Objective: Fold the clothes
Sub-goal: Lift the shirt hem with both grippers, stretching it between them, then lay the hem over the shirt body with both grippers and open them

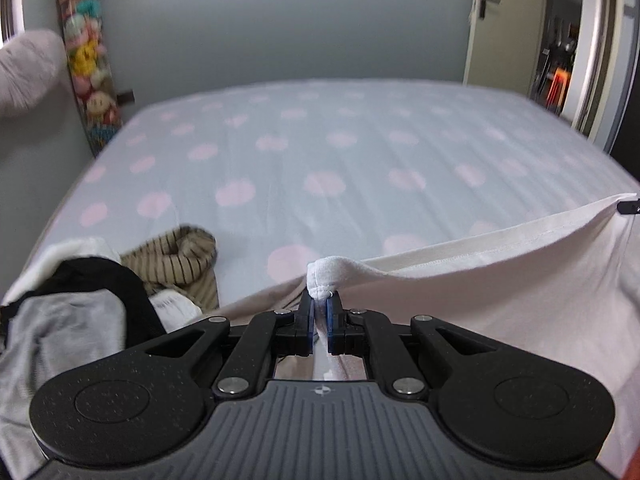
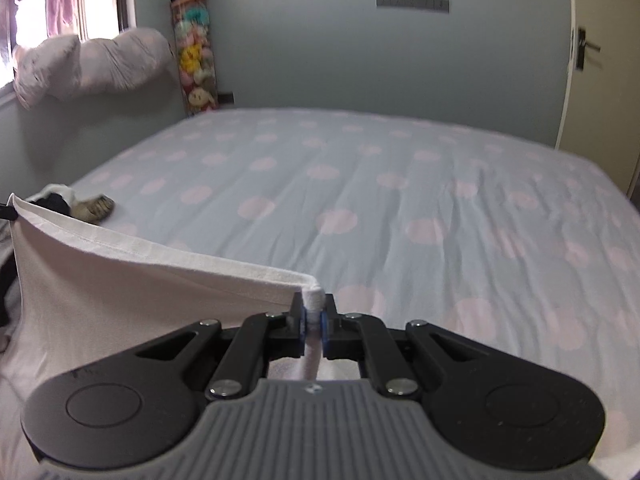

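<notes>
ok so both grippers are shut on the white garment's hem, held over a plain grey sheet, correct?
Not plain: the sheet is pale blue-grey with pink dots, clear in the right wrist view. The rest holds: the left gripper and the right gripper are shut on the white garment.

White garment (image 1: 500, 280) — stretched above bed.

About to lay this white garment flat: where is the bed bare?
Bare dotted sheet lies ahead, from the stretched white garment to the far wall. Crowded only at the near left corner: striped garment, black and grey clothes.
</notes>
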{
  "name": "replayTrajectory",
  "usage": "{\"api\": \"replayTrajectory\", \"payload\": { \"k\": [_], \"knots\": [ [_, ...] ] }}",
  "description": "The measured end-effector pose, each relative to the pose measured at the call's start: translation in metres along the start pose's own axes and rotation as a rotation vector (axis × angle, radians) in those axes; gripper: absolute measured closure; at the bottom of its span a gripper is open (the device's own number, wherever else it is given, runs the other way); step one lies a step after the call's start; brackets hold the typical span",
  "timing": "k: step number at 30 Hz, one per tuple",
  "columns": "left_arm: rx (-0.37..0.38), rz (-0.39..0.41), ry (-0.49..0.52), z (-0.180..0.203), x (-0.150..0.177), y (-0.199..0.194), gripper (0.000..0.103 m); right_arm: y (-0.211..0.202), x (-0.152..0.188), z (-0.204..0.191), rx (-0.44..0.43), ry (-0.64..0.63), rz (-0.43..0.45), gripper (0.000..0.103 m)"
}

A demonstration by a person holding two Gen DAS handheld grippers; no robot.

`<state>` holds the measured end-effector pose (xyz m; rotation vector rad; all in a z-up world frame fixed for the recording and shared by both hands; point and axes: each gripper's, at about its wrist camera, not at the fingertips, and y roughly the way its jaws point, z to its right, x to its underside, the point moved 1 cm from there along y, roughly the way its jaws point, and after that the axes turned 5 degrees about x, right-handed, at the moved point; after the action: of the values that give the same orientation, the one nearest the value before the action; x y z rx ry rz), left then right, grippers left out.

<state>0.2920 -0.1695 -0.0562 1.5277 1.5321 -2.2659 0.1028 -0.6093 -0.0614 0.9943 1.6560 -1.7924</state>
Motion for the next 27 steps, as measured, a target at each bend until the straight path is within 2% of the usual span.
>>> {"api": "replayTrajectory", "payload": {
  "k": [8,12,15,16,18,21,22,25,27],
  "knots": [
    [0.000,-0.070,-0.035,-0.023,0.012,0.080,0.099,0.096,0.016,0.008,0.010,0.007,-0.097,0.094],
    [-0.001,-0.100,-0.065,-0.030,0.024,0.105,0.099,0.125,0.024,0.011,0.011,0.019,-0.132,0.094],
    [-0.008,-0.104,-0.097,-0.033,0.029,0.108,0.094,0.137,0.029,0.012,0.019,0.031,-0.159,0.094],
    [-0.018,-0.099,-0.106,-0.033,0.029,0.106,0.090,0.140,0.030,0.012,0.024,0.037,-0.170,0.090],
    [-0.037,-0.089,-0.123,-0.034,0.030,0.100,0.081,0.138,0.031,0.017,0.045,0.072,-0.176,0.064],
    [-0.071,-0.057,-0.160,-0.034,0.030,0.086,0.065,0.127,0.031,0.025,0.069,0.135,-0.174,0.062],
    [-0.078,-0.039,-0.179,-0.032,0.030,0.076,0.057,0.122,0.031,0.028,0.074,0.157,-0.173,0.062],
    [-0.084,-0.014,-0.219,-0.025,0.032,0.051,0.056,0.098,0.034,0.032,0.067,0.215,-0.164,0.056],
    [-0.080,-0.015,-0.245,-0.017,0.036,0.039,0.056,0.082,0.038,0.031,0.056,0.250,-0.164,0.049]
  ]
}}
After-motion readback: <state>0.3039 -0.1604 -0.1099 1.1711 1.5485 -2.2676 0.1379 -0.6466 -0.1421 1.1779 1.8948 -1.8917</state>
